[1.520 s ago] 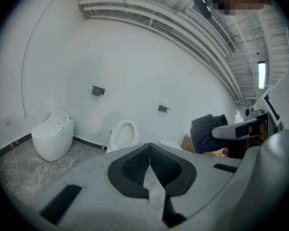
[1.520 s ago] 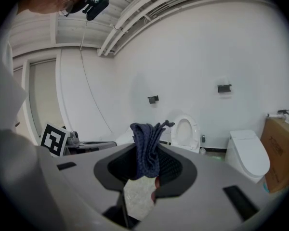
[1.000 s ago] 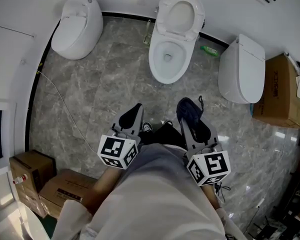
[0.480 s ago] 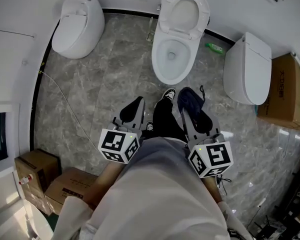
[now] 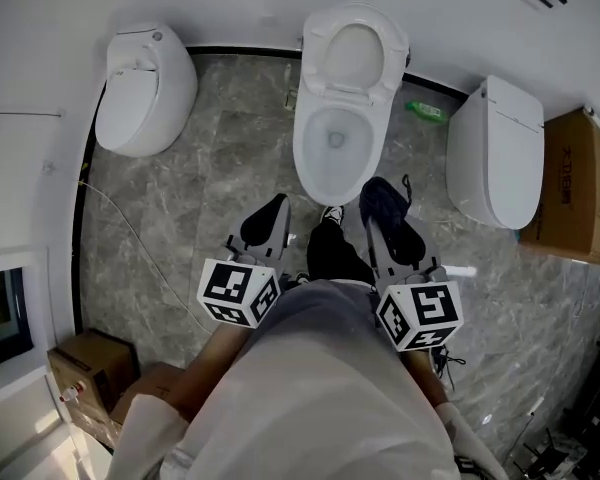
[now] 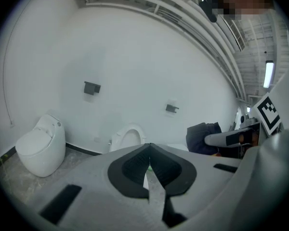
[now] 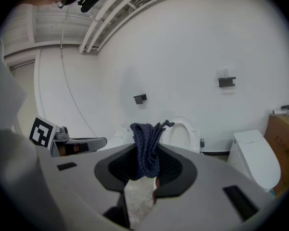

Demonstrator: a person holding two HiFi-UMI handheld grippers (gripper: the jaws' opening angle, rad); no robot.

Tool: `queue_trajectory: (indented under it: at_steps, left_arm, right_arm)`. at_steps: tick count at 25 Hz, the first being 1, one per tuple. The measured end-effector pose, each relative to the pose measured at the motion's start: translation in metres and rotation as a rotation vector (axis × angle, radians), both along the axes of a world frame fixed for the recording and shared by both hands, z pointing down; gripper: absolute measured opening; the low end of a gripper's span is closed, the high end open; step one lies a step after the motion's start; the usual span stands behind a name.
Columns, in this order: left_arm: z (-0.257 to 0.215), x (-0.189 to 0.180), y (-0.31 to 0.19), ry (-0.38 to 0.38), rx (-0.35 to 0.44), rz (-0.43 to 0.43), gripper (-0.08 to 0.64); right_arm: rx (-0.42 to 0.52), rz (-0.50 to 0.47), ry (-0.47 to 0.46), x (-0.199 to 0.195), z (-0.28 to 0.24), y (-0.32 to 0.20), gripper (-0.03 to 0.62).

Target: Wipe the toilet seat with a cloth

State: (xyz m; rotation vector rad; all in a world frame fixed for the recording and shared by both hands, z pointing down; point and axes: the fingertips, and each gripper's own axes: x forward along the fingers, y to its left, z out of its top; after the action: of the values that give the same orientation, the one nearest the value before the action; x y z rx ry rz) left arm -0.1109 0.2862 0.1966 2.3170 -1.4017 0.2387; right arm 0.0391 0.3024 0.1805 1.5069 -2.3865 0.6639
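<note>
Showroom-type bathroom: grey marble-look floor tiles (image 5: 210, 198), curved white wall (image 5: 230, 8), three toilets in a row along it.

Left gripper (image 6: 149, 150): jaws pressed together, tips meeting, nothing btwn them. Right gripper (image 7: 149, 153): jaws pinching a dark navy knit cloth (image 7: 145, 136), which bunches up above the pads & hangs partly down btwn them. Both grippers are held out in front of the person, side by side, pointing toward the wall & somewhat down, each w/ its marker cube (image 5: 237, 293) at the rear. Btwn them are the person's black trouser leg (image 5: 330, 253) & a sneaker (image 5: 332, 213) just at the bowl's front. A grey shirt (image 5: 310, 388) fills the bottom of the head view.

Straight ahead: middle toilet (image 5: 330, 158), bowl open. Toilet seat (image 5: 352, 53) looks raised, leaning back at the wall end w/ the lid; can't separate the two. Cloth is apart from the seat: in the head view it sits by the bowl's front-right rim, w/ the seat at the bowl's far end.

Further out: left toilet (image 5: 145, 88), closed, well apart from the middle one; right toilet (image 5: 495, 148), closed, nearer to it. Green bottle (image 5: 423, 111) lies on the floor by the wall btwn middle & right toilets. Cardboard box (image 5: 570, 183) stands just beside the right toilet. More boxes (image 5: 90, 368) sit lower left. Thin cable (image 5: 130, 228) trails across the floor on the left. Two dark brackets (image 6: 91, 87) are fixed up on the wall.
</note>
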Motion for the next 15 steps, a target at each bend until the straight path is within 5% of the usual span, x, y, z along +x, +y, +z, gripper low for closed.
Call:
queue_trajectory:
  at_steps: [15]
  left_arm:
    - [-0.002, 0.052, -0.142, -0.041, 0.029, 0.039, 0.009]
  right_arm:
    - [-0.112, 0.098, -0.084, 0.068, 0.049, -0.147, 0.087]
